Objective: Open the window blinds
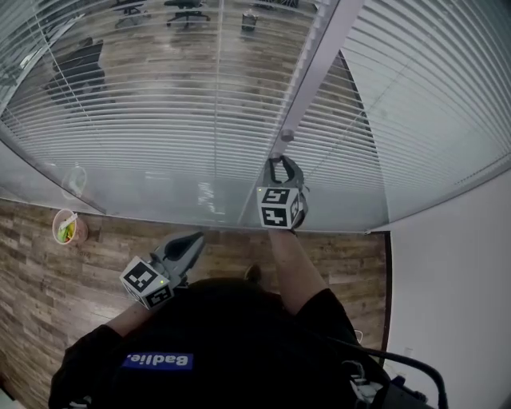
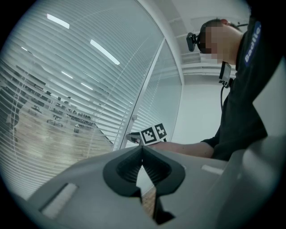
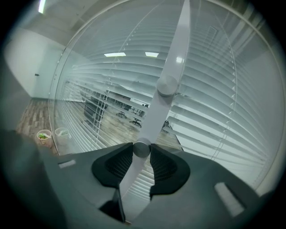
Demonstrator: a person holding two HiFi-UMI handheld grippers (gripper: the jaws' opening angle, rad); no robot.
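Observation:
White slatted blinds hang behind glass on both sides of a pale upright frame post. My right gripper reaches up to the post. In the right gripper view its two dark pads close on a small round knob on the post, and a second knob sits higher up. The slats lie tilted, with an office showing through the gaps. My left gripper hangs low by my body, away from the post, its fingertips touching with nothing between them.
A paper cup with green contents stands on the wood floor by the glass at the left. A white wall closes off the right side. Office chairs stand beyond the glass.

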